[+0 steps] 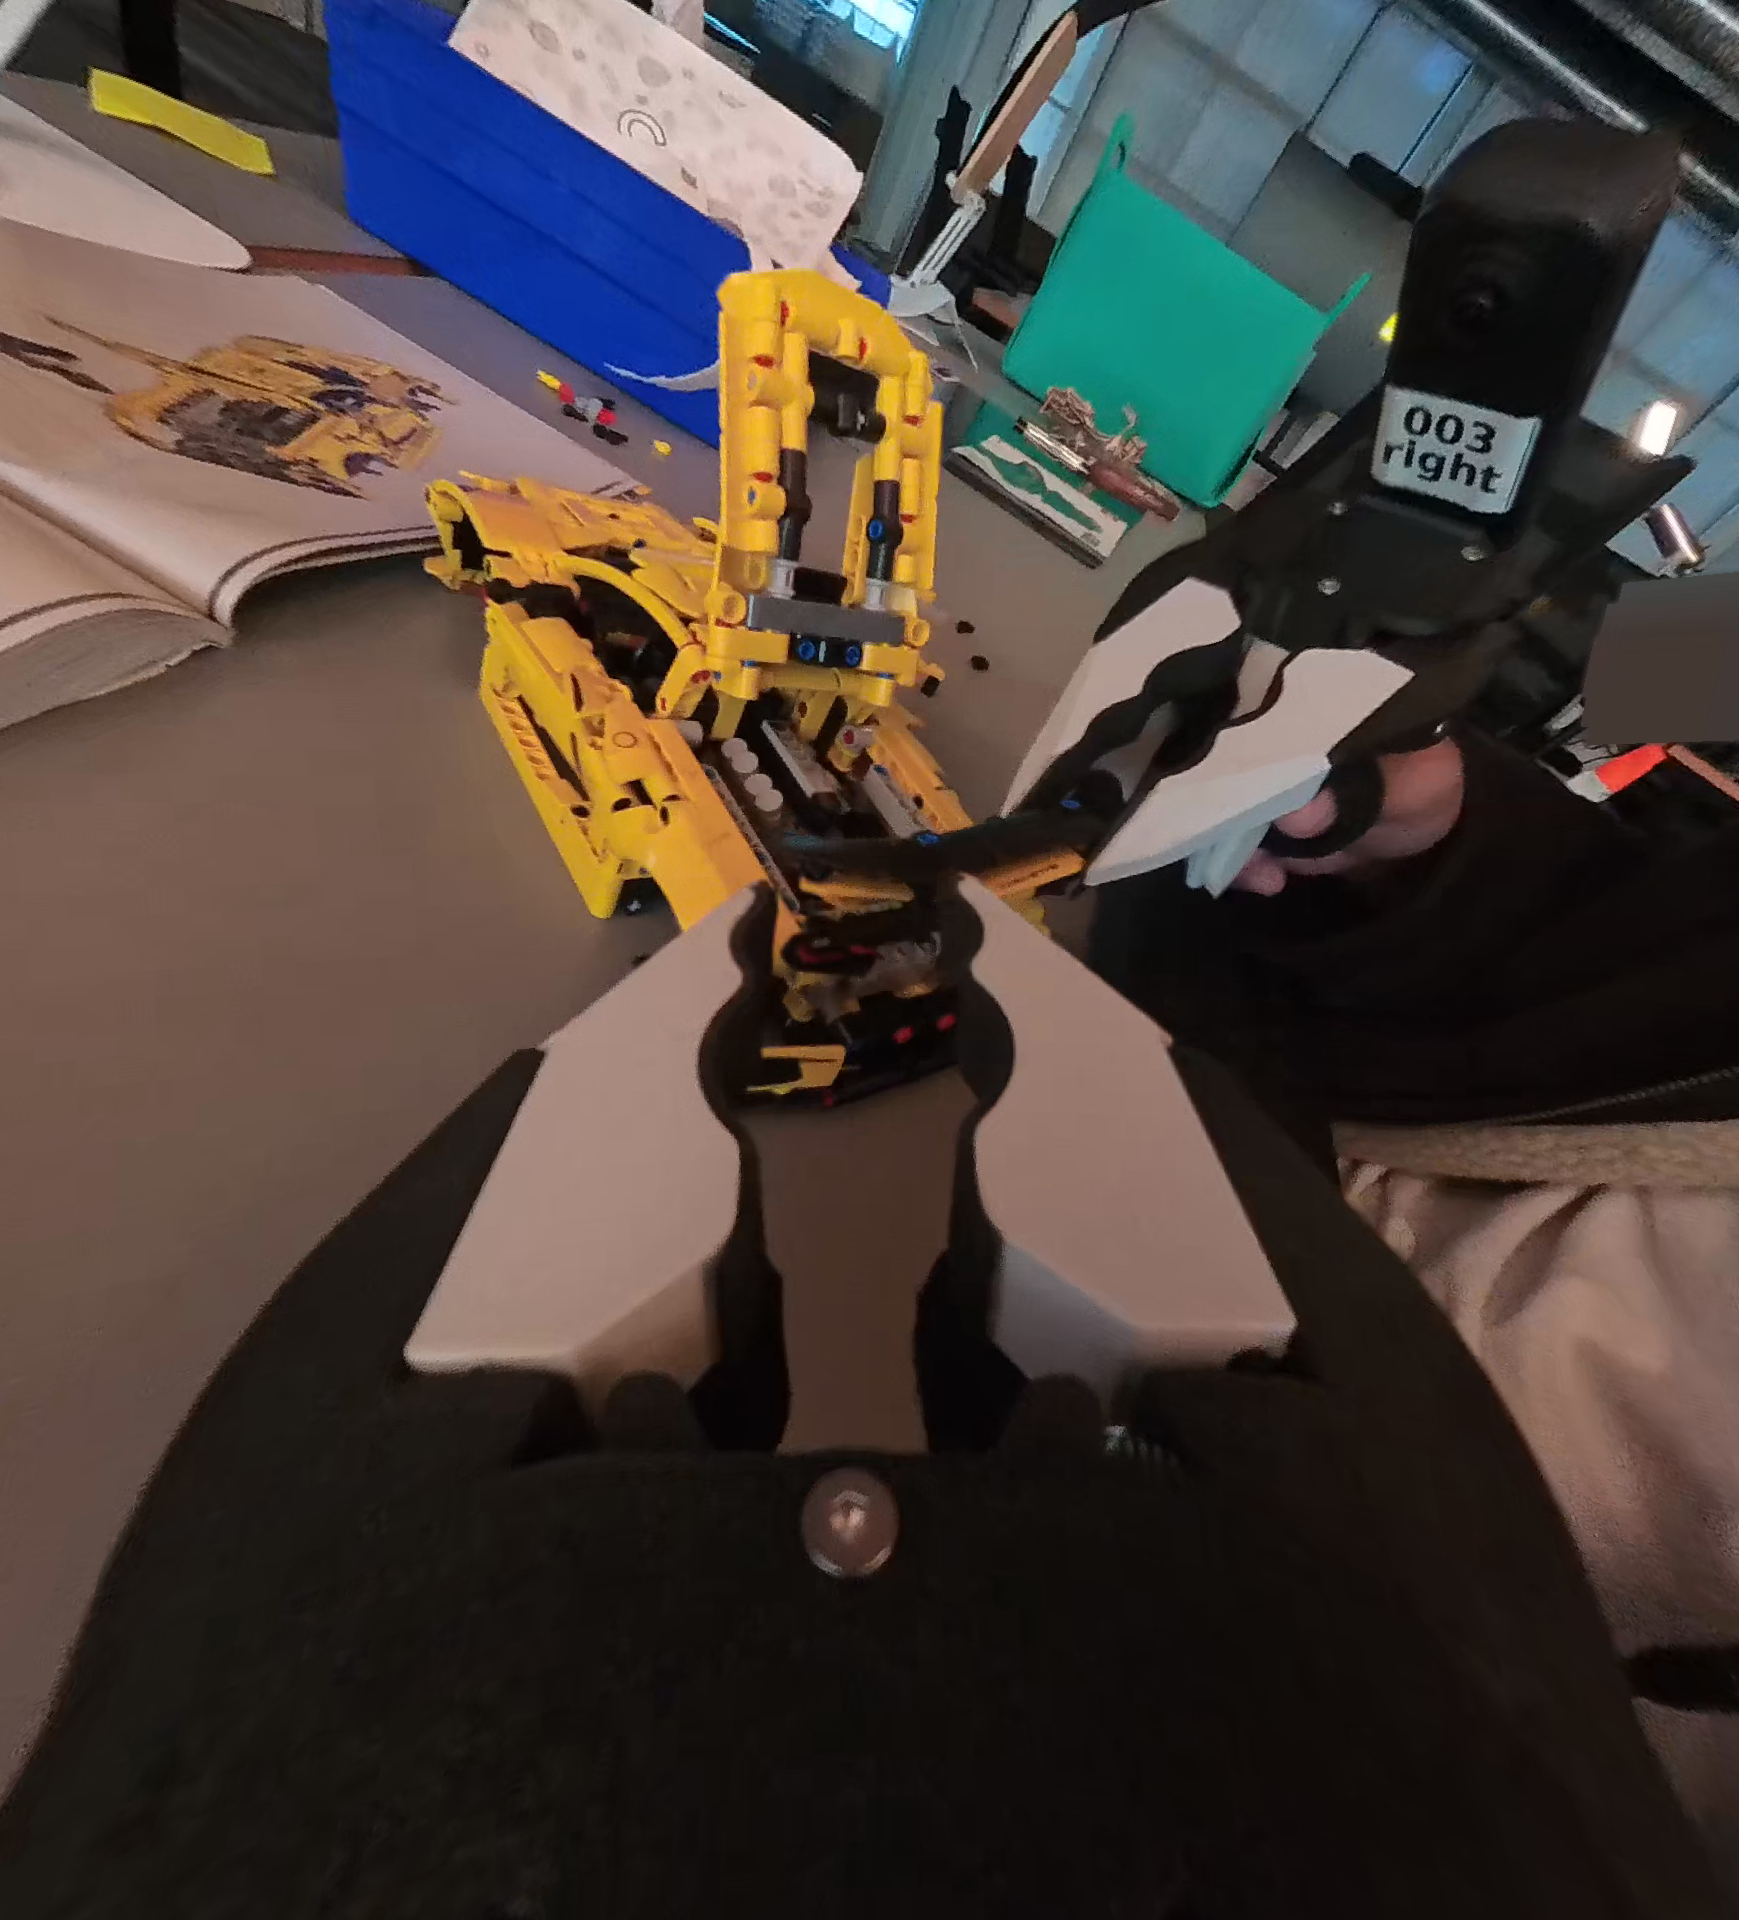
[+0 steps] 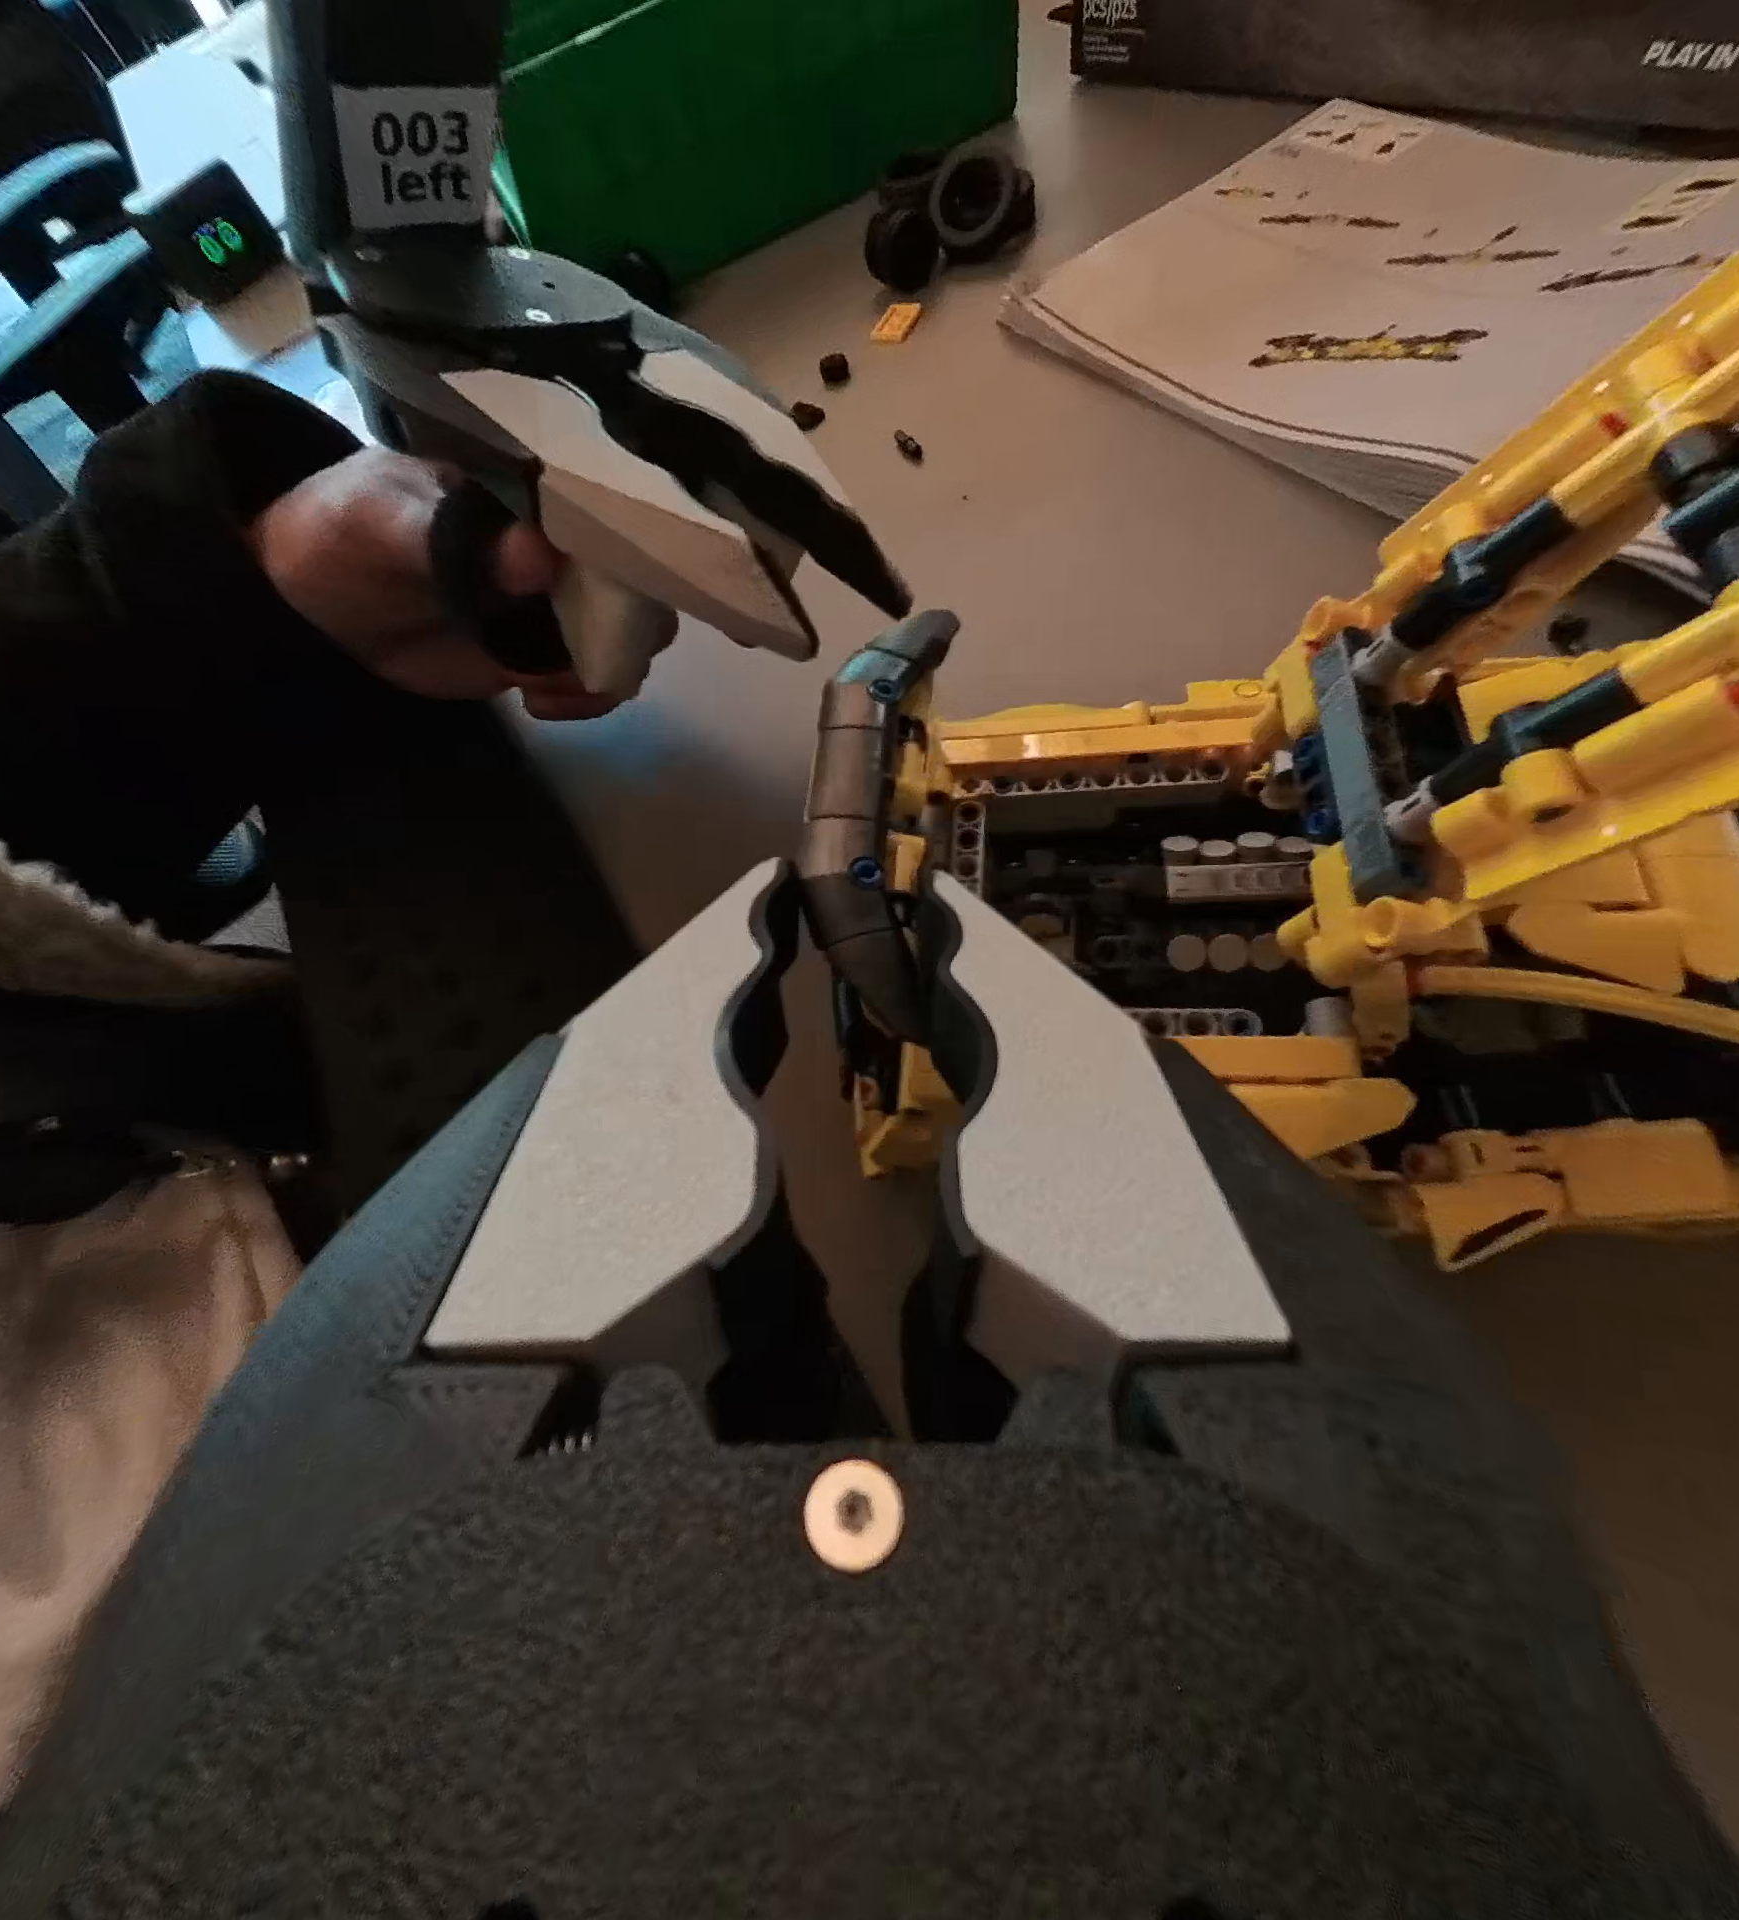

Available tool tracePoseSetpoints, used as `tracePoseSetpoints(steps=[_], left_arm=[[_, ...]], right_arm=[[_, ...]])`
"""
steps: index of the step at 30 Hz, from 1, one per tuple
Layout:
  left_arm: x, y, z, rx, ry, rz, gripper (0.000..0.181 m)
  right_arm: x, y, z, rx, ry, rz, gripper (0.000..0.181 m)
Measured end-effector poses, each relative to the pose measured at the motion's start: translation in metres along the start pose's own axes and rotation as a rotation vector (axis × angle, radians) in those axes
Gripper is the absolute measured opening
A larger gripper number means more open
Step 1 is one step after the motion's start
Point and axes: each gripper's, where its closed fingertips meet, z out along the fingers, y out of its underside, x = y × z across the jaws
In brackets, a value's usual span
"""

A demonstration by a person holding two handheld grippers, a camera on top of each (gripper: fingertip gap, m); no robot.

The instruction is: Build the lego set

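While the yellow plastic brick car (image 1: 636, 665) lies largely assembled on the grey table (image 1: 169, 935), near the open booklet (image 1: 117, 468), its long axis runs away from the left gripper (image 1: 860, 914), whose fingers narrowly straddle its near end; whether they grip, I cannot tell.

Right wrist view: the right gripper (image 2: 860, 914) clamps the car's black curved trim strip (image 2: 849, 790); black tyres (image 2: 953, 213) beyond the car remain unfitted.

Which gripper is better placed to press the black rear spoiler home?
Right. The right gripper already straddles the black spoiler at the car's rear; the left gripper only hovers by its far tip.

Grey table (image 1: 169, 935), yellow lego model (image 1: 636, 665), open manual (image 1: 117, 488), loose pieces (image 1: 590, 407)
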Motion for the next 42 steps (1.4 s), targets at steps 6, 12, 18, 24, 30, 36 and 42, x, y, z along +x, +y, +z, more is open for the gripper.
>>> tracePoseSetpoints(steps=[6,12,18,24,30,36,42], left_arm=[[-0.006,0.005,-0.003,-0.014,0.004,-0.055,0.031],[-0.002,0.002,-0.006,0.013,0.074,-0.139,0.027],[-0.006,-0.001,-0.007,0.032,0.05,-0.122,0.027],[-0.009,0.012,0.002,-0.05,0.004,-0.073,0.027],[-0.01,0.015,0.005,-0.074,-0.017,-0.046,0.027],[-0.007,0.019,0.01,-0.108,-0.031,0.007,0.027],[-0.007,0.018,0.011,-0.112,-0.041,0.027,0.027]], right_arm=[[-0.01,-0.006,0.001,0.096,-0.05,0.033,0.022],[-0.008,-0.007,-0.001,0.135,-0.013,-0.039,0.022],[-0.008,0.011,0.009,0.018,0.113,-0.235,0.022],[-0.001,0.02,0.016,-0.008,0.163,-0.207,0.022],[-0.002,0.024,0.016,-0.044,0.201,-0.227,0.023],[0.0,0.026,0.015,-0.106,0.264,-0.284,0.022],[-0.001,0.029,0.013,-0.167,0.278,-0.338,0.021]])
